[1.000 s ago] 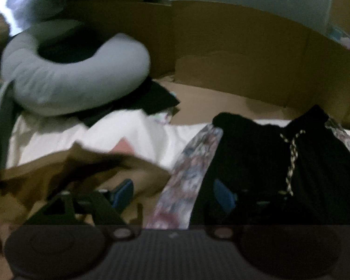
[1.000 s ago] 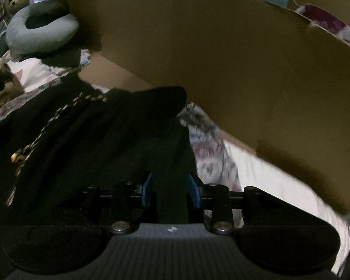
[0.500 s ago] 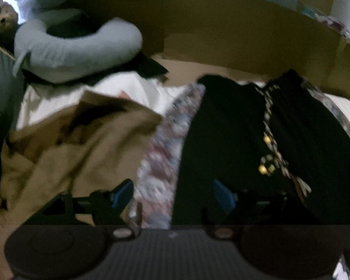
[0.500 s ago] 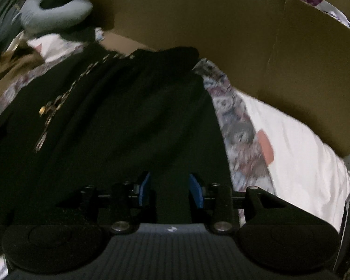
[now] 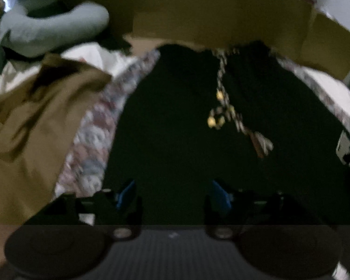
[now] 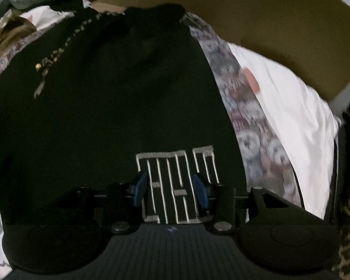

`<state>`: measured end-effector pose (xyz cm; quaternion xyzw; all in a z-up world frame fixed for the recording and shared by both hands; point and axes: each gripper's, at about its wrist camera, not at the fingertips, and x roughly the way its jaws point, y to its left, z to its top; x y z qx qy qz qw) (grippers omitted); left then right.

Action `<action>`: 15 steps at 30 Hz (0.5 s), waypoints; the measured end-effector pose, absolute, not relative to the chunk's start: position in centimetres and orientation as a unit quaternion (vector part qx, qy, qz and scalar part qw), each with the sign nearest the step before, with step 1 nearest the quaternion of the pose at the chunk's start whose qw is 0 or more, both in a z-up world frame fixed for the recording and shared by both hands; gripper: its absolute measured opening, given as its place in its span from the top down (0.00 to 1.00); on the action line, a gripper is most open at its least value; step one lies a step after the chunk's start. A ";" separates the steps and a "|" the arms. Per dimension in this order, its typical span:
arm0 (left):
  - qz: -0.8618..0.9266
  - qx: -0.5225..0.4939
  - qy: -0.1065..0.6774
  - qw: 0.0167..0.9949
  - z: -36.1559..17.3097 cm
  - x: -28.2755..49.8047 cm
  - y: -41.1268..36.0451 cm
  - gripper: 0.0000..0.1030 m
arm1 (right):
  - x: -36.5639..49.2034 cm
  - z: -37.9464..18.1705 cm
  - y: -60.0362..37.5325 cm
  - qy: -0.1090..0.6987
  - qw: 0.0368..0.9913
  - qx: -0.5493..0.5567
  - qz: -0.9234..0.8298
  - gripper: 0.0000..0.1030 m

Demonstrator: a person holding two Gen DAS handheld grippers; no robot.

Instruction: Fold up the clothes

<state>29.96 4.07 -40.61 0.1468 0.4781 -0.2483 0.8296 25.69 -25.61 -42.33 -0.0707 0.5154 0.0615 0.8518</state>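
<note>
My left tool (image 5: 172,192) is released, its blue pads set wide apart over the near part of the black garment (image 5: 175,128), with nothing between them that I can confirm as gripped. My right tool (image 6: 170,189) also stands parted, its blue pads (image 6: 140,189) flanking a white-outlined emblem (image 6: 177,182) on the same garment (image 6: 109,98); the fabric lies between the pads, but whether either pad touches it I cannot tell. The garment is spread flat on the bed, waist end farthest from me, and a braided drawstring with gold beads (image 5: 221,107) trails down its middle. On both sides a patterned sheet (image 6: 245,121) shows beside the garment, and beyond that on the right a white cover (image 6: 291,107). To the left in the left wrist view, a tan garment (image 5: 30,126) lies crumpled, just beside the patterned sheet. Farther back sits a grey U-shaped pillow (image 5: 49,30). A wall of cardboard (image 5: 221,14) closes the far edge of the bed. Both views are dim and somewhat blurred.
</note>
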 end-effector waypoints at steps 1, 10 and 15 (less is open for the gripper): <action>-0.247 0.147 0.485 0.826 -41.0 29.8 4.3 0.30 | 25.4 -42.4 -25.8 0.521 0.849 -0.067 0.058 0.48; -0.219 0.170 0.561 0.780 -43.6 28.1 7.1 0.32 | 22.8 -43.4 -27.7 0.566 0.823 -0.040 0.034 0.33; -0.202 0.182 0.577 0.770 -43.3 26.6 8.8 0.33 | 20.7 -43.5 -28.2 0.573 0.818 -0.038 0.046 0.32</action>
